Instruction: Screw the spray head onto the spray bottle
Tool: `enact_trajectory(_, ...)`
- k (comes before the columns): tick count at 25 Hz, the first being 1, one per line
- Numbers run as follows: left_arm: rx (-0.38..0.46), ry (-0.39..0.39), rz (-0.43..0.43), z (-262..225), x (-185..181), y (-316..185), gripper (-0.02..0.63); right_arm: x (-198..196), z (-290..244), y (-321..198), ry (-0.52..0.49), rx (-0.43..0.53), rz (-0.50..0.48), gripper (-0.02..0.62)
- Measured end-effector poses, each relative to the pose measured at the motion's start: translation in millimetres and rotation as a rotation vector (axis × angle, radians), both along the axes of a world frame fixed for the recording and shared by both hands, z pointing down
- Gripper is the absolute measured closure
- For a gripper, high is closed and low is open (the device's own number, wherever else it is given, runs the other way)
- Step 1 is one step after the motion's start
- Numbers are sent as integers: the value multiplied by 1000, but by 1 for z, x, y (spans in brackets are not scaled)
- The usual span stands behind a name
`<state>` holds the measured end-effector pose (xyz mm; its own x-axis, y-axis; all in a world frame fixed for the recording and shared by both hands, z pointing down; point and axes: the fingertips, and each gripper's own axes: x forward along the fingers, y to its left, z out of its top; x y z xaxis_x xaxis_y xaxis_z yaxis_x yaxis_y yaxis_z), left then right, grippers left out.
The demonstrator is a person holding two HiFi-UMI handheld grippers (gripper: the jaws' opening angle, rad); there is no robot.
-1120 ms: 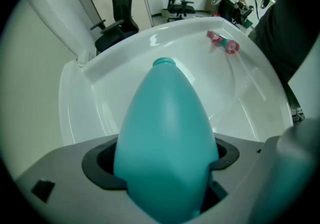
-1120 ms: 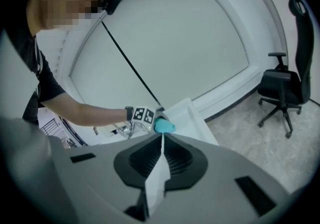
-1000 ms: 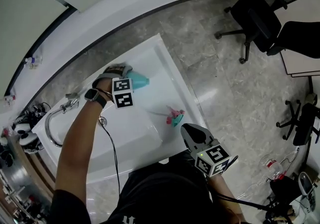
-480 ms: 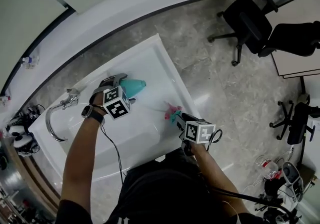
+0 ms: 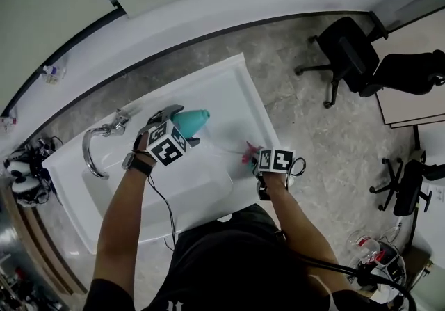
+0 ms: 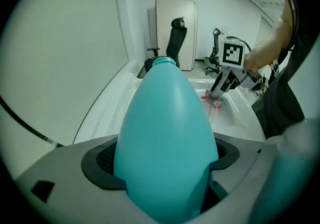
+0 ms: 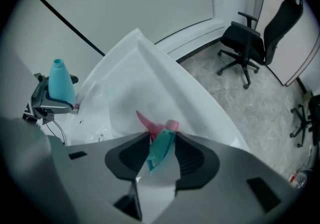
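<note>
A teal spray bottle (image 5: 193,120) with no cap is held above the white counter, my left gripper (image 5: 178,127) shut on its body (image 6: 167,138); its open neck points away. The pink and teal spray head (image 5: 248,155) lies near the counter's right edge. My right gripper (image 5: 253,158) has come down over it and its jaws have just been opening. The spray head (image 7: 161,147) sits between the black pads with its pink trigger sticking out ahead, and I see no firm squeeze. From the right gripper view the bottle (image 7: 60,83) stands off to the left.
The white counter (image 5: 229,87) holds a sink basin with a chrome faucet (image 5: 103,137) at its left end. Black office chairs (image 5: 348,49) stand on the grey floor to the right. A cable hangs from the left gripper across the counter.
My right gripper dropped from near my body down onto the spray head. The left gripper rose and rolled, keeping the bottle in its grip.
</note>
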<state>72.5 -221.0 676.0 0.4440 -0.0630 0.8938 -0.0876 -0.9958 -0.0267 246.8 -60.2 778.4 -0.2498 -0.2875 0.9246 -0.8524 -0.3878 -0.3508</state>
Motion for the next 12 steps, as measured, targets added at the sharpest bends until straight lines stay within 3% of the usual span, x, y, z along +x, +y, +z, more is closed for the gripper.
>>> enact_trajectory(3,-35,78,-96,-18,-15,1,153,-4,-1,1,-13,26,-38,446)
enact_trajectory(7,-36,126,-147,-31,-31,16,153,-13,-21,1,-25,97,-127,448)
enact_trajectory(10,-28,179,-157,-46,-30,35,153,-22,-73,-10,-12,207,-232,448)
enact_trajectory(12,-19,259,-157,-67,-22,50,153,-27,-116,-20,-4,325,-293,448)
